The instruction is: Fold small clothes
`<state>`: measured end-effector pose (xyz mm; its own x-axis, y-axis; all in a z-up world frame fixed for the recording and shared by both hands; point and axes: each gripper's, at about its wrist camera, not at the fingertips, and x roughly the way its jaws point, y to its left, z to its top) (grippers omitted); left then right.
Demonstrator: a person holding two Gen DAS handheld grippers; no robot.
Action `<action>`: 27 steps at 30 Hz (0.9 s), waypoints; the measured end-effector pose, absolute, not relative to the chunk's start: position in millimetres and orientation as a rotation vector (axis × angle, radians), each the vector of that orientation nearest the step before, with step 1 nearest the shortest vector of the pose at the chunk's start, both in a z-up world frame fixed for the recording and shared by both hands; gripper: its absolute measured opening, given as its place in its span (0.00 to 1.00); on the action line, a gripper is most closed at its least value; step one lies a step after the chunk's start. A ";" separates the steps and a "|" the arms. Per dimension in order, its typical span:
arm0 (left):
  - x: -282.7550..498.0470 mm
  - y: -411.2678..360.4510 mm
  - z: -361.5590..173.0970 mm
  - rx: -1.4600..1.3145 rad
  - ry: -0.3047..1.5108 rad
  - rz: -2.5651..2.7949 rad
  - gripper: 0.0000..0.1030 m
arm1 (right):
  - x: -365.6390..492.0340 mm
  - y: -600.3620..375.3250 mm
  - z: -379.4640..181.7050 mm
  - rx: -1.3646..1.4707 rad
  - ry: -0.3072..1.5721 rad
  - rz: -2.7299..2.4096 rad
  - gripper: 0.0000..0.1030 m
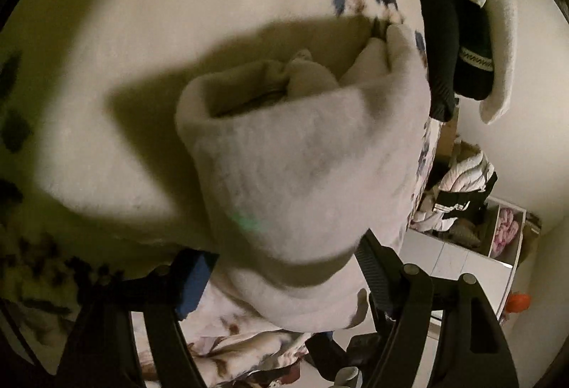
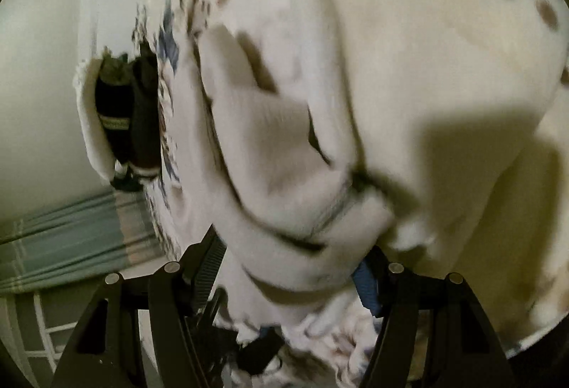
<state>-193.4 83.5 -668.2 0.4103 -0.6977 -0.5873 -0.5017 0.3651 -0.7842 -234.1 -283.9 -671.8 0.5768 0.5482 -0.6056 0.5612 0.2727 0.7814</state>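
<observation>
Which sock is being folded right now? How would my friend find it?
Start at the big cream bedspread with blue flowers. Lifted just above it, between the two grippers, is a fuzzy white sock, its open cuff gaping toward the left wrist camera. The other socks at the bed's edge are dark with striped bands; this one is plain white.

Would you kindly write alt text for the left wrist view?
A white sock, cuff opening upward, fills the frame between the left gripper fingers above a cream floral bedspread. Dark socks lie at upper right.
</observation>
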 end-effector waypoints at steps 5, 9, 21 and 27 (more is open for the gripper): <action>-196.8 85.5 -654.5 -1.259 1.185 -0.153 0.71 | -230.7 -270.4 -668.0 1.303 1.046 -0.045 0.37; -194.1 91.8 -643.0 -1.255 1.107 -0.152 0.70 | -231.6 -281.5 -646.7 1.309 0.973 0.010 0.30; -187.9 112.6 -640.9 -1.190 1.050 -0.092 0.70 | -232.9 -271.8 -625.9 1.220 1.059 0.029 0.35; -164.6 103.0 -634.8 -1.152 1.054 -0.102 0.70 | -237.0 -273.4 -643.9 1.253 1.053 -0.015 0.36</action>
